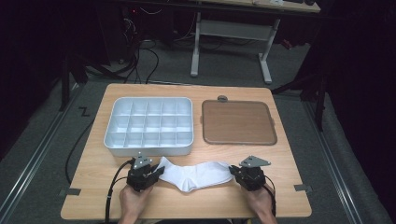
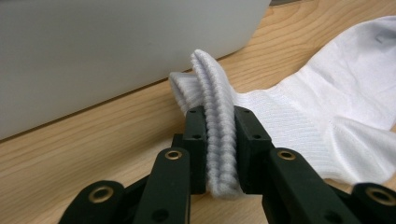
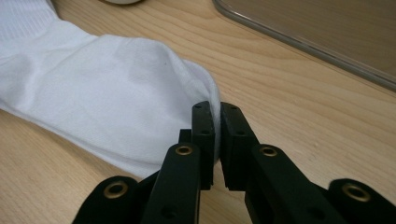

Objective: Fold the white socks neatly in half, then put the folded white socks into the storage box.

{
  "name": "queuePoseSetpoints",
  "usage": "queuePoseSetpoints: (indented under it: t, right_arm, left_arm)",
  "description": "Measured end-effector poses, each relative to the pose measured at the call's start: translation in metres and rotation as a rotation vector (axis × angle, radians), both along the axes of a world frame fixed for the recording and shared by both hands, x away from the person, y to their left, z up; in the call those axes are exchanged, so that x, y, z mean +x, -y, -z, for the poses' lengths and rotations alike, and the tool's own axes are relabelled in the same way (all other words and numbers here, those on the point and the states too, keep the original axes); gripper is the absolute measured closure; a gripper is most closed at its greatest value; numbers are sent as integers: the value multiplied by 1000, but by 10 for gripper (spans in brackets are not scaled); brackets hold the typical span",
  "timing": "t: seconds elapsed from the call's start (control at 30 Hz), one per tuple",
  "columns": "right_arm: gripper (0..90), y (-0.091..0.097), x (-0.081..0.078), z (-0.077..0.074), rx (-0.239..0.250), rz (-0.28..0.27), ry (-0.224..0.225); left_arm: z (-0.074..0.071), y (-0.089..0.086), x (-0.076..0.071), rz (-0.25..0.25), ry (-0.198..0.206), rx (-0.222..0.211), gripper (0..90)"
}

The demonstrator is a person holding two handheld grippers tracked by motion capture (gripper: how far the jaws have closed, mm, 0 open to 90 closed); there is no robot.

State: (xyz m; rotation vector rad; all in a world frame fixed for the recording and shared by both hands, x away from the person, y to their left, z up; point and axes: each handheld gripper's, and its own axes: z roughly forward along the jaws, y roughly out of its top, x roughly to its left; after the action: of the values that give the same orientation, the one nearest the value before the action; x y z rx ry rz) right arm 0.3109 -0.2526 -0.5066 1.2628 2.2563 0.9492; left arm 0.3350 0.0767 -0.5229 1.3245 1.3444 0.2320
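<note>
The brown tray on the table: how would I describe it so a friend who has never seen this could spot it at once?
Start at the wooden table. At its far side two flat containers lie side by side, and the brown tray is the right-hand one, beyond the white sock. Unlike the white box beside it, which is split into many small compartments, it is one undivided brown surface with a low rim.

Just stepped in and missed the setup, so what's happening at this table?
A person holds a two-jaw gripper in each hand and has a white sock pinched at both ends. The left gripper is clamped on the ribbed cuff, the right gripper on the toe edge. The sock lies across the near part of the wooden table. Behind it sit a white divided tray and a brown tray.
</note>
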Motion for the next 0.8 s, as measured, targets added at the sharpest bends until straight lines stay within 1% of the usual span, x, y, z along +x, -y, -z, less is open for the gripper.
queuePoseSetpoints:
  t: [0.1, 0.13, 0.17, 0.2, 0.23, 0.27, 0.3, 0.33, 0.47, 0.57, 0.6, 0.67, 0.7, 0.73, 0.77, 0.8]
  right_arm:
    - [859, 4, 0, 2, 0, 11, -8]
    - [859, 5, -1, 3, 0, 17, -11]
    - [858, 9, -1, 4, -5, 26, -16]
    - [858, 9, -1, 4, -5, 26, -16]
    - [858, 11, -1, 5, -8, 38, -21]
    - [858, 11, -1, 5, -8, 38, -21]
    - [858, 14, -1, 6, -9, 45, -29]
    - [858, 14, -1, 6, -9, 45, -29]
    - [857, 17, 1, 10, -13, 45, -35]
    - [850, 17, 1, 12, -8, 48, -38]
    - [850, 17, 1, 12, -8, 48, -38]
    - [838, 16, 1, 12, 1, 51, -38]
    - [777, 16, 0, 11, 6, 56, -31]
    - [757, 16, 0, 10, 10, 59, -26]
    - [757, 16, 0, 10, 10, 59, -26]
    - [743, 16, -1, 9, 15, 59, -22]
  left_arm:
    - [1, 4, 0, 4, 2, 1, 763]
    - [2, 6, -1, 8, 5, 11, 763]
    - [4, 10, -2, 16, 9, 30, 755]
    - [4, 10, -2, 16, 9, 30, 752]
    - [6, 14, -3, 19, 20, 46, 749]
    - [6, 14, -3, 19, 20, 46, 746]
    - [9, 17, -3, 24, 26, 70, 744]
    - [9, 17, -3, 24, 26, 70, 742]
    - [12, 20, -2, 21, 30, 100, 734]
    - [13, 19, -1, 18, 23, 103, 690]
    - [12, 18, 0, 13, 23, 105, 690]
    - [12, 15, 2, 5, 18, 104, 649]
    - [11, 13, 2, -4, 18, 103, 578]
    - [8, 10, 3, -23, 6, 80, 533]
    - [8, 10, 3, -23, 6, 80, 492]
    - [7, 8, 4, -30, 2, 67, 492]
